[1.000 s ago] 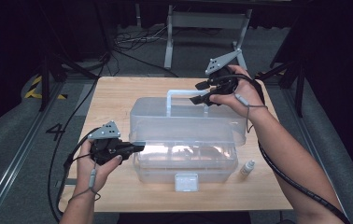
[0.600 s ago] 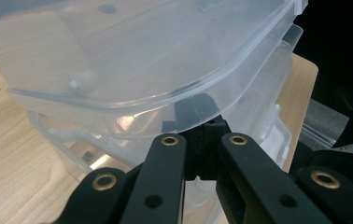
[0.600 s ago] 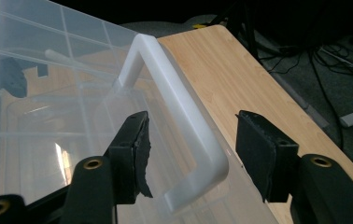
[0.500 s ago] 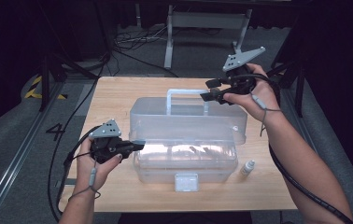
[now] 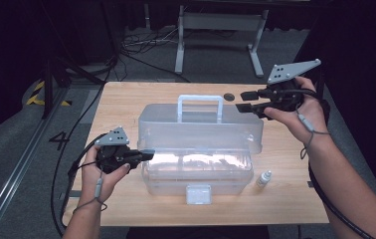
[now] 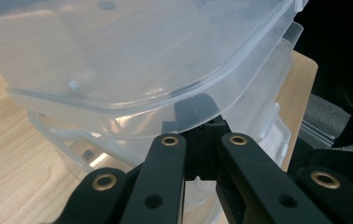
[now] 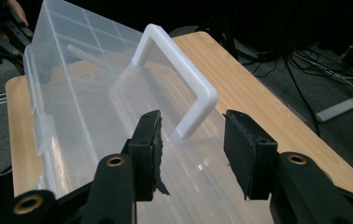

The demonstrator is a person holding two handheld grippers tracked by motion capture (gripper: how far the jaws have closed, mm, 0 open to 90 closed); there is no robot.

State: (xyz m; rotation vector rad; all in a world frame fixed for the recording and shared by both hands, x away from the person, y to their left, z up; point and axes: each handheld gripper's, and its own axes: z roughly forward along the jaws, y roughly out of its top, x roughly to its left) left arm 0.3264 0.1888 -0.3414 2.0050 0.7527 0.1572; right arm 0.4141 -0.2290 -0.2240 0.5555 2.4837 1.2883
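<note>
A clear plastic box (image 5: 196, 172) stands mid-table with its lid (image 5: 201, 132) raised and a white handle (image 5: 200, 99) on top. My left gripper (image 5: 146, 154) is at the box's left end, shut on the base rim under the lid's edge; in the left gripper view its jaws (image 6: 202, 135) meet under the lid (image 6: 142, 56). My right gripper (image 5: 243, 101) hangs in the air to the right of the lid, open. Its jaws have just been closing, with nothing between them. In the right gripper view the gripper (image 7: 191, 130) faces the handle (image 7: 184, 84), apart from it.
A small white dropper bottle (image 5: 263, 178) stands by the box's front right corner. A dark round spot (image 5: 230, 95) lies on the table (image 5: 126, 99) behind the lid. The box's white latch (image 5: 198, 193) faces the front edge. A metal stand (image 5: 221, 30) and cables are on the floor beyond.
My right gripper has left the lid's rear right edge and moved right and up, away from the box. The lid stays raised. The left gripper has not moved.
</note>
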